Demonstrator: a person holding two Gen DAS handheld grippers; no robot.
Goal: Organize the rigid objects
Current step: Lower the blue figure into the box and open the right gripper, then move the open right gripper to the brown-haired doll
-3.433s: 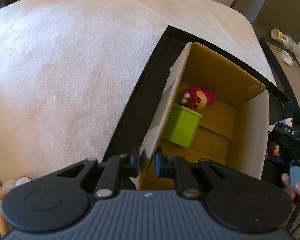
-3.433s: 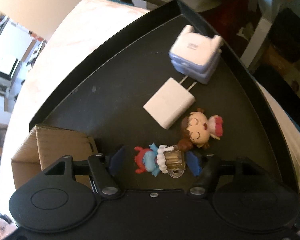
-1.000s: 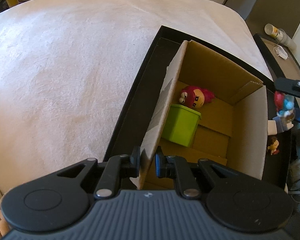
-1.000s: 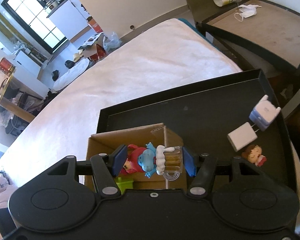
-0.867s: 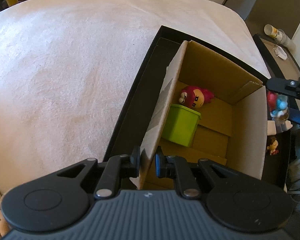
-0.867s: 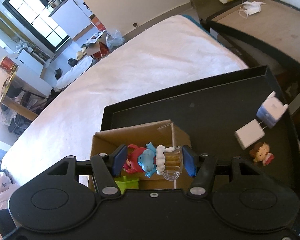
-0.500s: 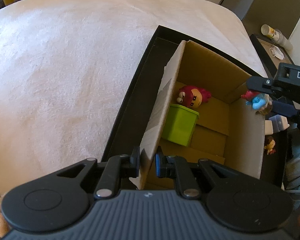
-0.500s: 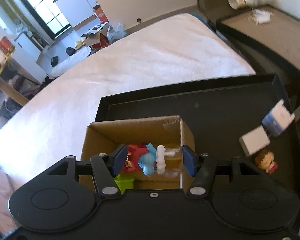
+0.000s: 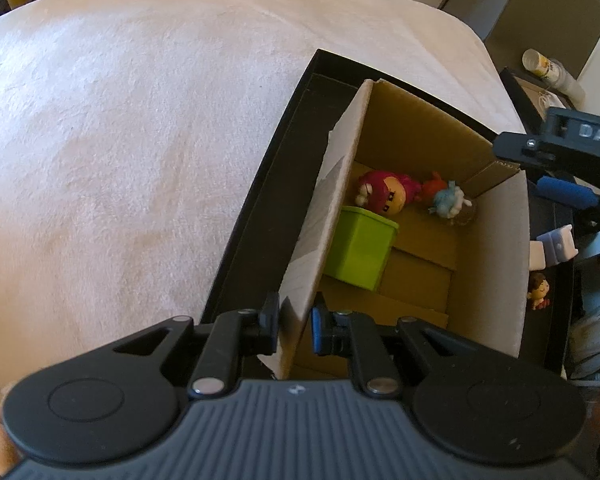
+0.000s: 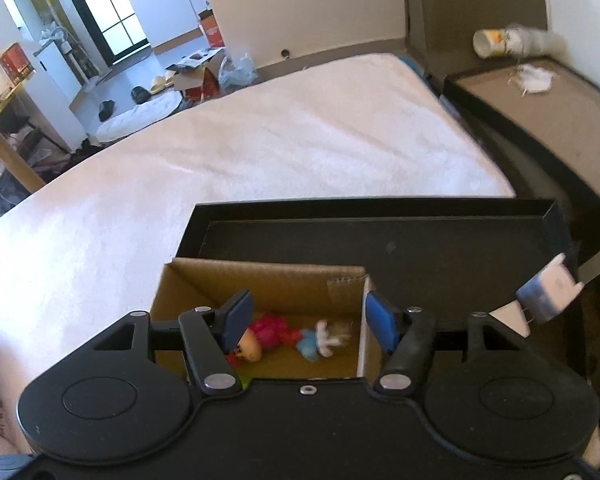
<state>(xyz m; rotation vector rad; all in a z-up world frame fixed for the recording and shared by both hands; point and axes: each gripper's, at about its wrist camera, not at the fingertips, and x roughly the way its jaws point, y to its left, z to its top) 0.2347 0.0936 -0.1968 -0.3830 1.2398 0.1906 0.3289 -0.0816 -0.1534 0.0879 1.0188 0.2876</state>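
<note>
A cardboard box (image 9: 496,264) stands in a black tray (image 9: 260,200) on a pale blanket. Inside lie a red-haired figure (image 9: 384,194), a green cube (image 9: 360,248) and the blue Smurf figure (image 9: 448,202). My left gripper (image 9: 296,326) is shut on the box's near wall. My right gripper (image 10: 308,320) is open and empty above the box, with the Smurf figure (image 10: 320,342) and the red-haired figure (image 10: 260,338) lying below it. It also shows in the left wrist view at the right edge.
On the tray right of the box lie a white charger (image 9: 537,254), a pale blue adapter (image 9: 558,245) and a small doll figure (image 9: 538,290). A side table (image 10: 548,120) with a cup stands beyond. The blanket (image 9: 120,140) stretches left.
My right gripper carried the Smurf figure from the tray to over the box and opened; the figure now lies inside the box. My left gripper kept its hold on the box wall.
</note>
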